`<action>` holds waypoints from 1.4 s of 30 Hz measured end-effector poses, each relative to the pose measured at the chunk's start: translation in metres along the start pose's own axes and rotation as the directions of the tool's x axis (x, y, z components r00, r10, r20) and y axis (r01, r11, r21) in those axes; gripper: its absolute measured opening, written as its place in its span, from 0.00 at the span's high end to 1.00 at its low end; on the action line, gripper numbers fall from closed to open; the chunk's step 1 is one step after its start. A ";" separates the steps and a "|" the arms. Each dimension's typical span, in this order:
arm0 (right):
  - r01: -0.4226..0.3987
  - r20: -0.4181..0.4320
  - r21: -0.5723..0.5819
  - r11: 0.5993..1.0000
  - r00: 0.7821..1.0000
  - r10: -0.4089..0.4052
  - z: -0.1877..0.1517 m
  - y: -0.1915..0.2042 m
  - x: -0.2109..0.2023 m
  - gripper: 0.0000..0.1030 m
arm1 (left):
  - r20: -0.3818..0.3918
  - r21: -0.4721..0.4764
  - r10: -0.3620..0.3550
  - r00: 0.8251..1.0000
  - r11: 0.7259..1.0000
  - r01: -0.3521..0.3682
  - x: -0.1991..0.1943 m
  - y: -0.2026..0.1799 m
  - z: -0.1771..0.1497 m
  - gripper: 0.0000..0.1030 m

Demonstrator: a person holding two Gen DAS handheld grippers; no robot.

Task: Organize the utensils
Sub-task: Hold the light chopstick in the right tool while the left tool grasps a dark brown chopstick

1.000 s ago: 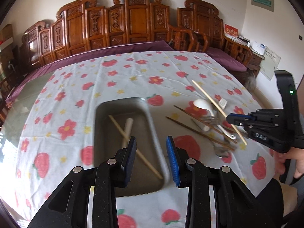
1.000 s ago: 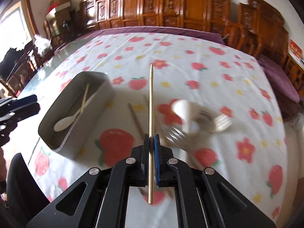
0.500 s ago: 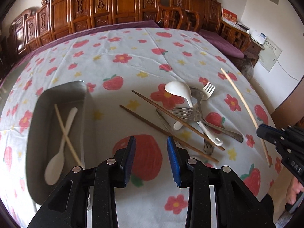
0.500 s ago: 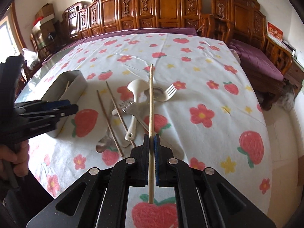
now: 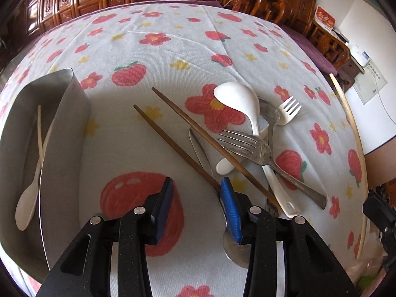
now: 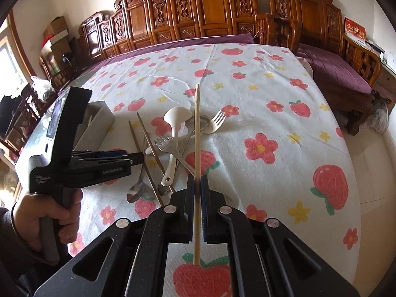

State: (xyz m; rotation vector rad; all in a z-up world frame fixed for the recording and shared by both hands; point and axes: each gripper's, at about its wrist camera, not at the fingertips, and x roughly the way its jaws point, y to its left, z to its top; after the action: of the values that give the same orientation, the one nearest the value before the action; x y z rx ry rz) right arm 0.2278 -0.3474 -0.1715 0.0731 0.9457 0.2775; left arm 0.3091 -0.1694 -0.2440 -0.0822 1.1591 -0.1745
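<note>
Seen from the left wrist, the left tongs (image 5: 195, 188) stand open with nothing between their blue pads, low over a bench draped in a white cloth printed with red strawberries and flowers (image 5: 158, 57). This view alone looks down into the grey rectangular metal tray (image 5: 61, 133) at the left, where a white plastic spoon (image 5: 29, 198) and a pale chopstick (image 5: 40, 138) lie crossed; the right wrist view shows only the tray's outer wall, partly hidden behind the left tool. The right wrist view alone shows the right tongs (image 6: 197, 185) closed on a pale wooden chopstick (image 6: 196, 133), held near its thick end, its long axis running straight away from the camera with the thin tip pointing toward the far edge of the bench, above the cloth. It also shows a hand (image 6: 47, 212) gripping the left tool's handle. In the middle of the bench lies a heap of utensils: two dark brown chopsticks (image 5: 188, 153) lying diagonally side by side, a white ladle-shaped spoon (image 5: 237, 101), a steel fork (image 5: 250, 146), a white plastic fork (image 5: 288, 110) and a steel spoon (image 5: 237, 247) partly hidden under the left tongs' right finger. Carved wooden chairs (image 6: 212, 7) line the far side.
</note>
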 end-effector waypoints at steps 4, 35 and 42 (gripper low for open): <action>-0.003 -0.001 -0.007 1.000 1.000 0.003 0.000 0.004 -0.001 0.94 | -0.025 -0.061 -0.031 0.999 0.998 0.030 0.000 0.002 0.002 0.76; -0.013 0.025 -0.036 0.999 1.000 0.014 0.002 0.016 -0.013 0.94 | -0.052 -0.107 0.009 0.999 0.994 -0.014 -0.001 0.012 0.011 0.76; -0.011 0.026 -0.033 0.999 1.000 0.011 0.002 0.015 -0.013 0.94 | -0.055 -0.045 0.098 0.994 0.994 -0.101 0.005 0.005 0.009 0.87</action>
State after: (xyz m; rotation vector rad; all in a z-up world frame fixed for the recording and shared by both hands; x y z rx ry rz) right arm 0.2190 -0.3363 -0.1573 0.0522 0.9145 0.3013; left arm 0.3195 -0.1653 -0.2458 -0.0623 1.2175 -0.0610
